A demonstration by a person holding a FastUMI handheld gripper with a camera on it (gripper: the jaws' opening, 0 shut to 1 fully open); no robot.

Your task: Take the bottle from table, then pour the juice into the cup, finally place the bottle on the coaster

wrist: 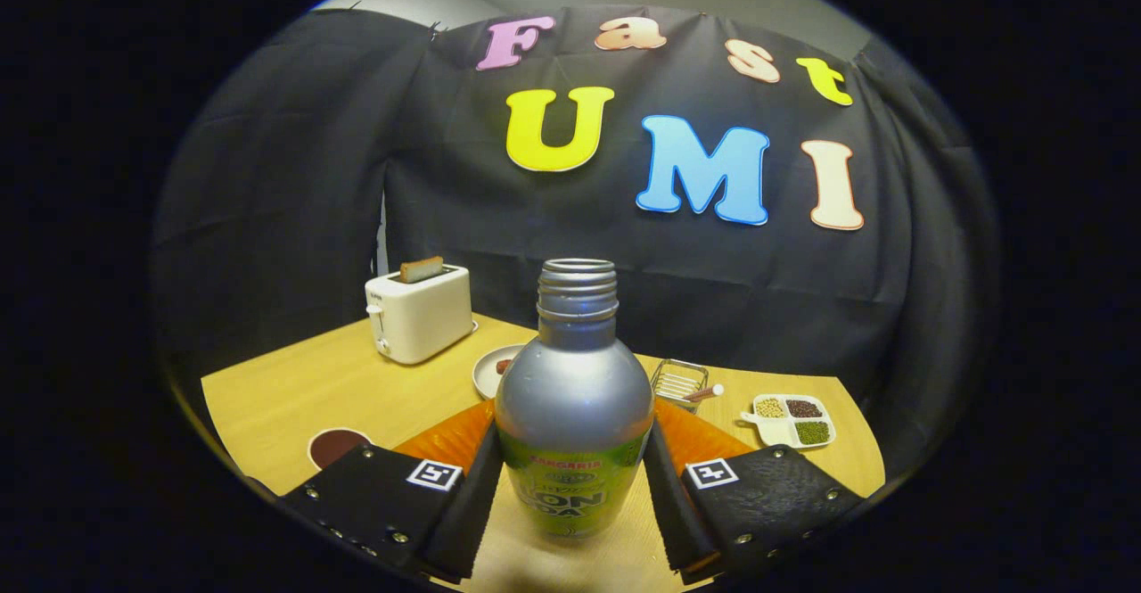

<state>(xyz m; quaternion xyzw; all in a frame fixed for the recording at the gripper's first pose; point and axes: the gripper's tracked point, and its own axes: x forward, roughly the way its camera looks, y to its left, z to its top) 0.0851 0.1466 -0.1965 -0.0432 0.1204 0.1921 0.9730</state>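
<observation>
- Gripper view: gripper [572, 477] clamped on the bottle [573, 415], one finger pressed to each side of its lower body.
- Bottle upright between the fingers, uncapped, threaded neck bare.
- Left of the fingers, on the wooden table [294, 392]: a dark round coaster [337, 446], partly hidden by the left finger.
- Beyond, a white toaster [419, 312] with a slice of toast [421, 268] standing in its slot.
- Behind the bottle, a white plate [493, 370]; contents unclear.
- Right of the bottle, a small wire basket [679, 382].
- Farther right, a divided white dish [790, 420] holding pale, dark and green beans in separate compartments.
</observation>
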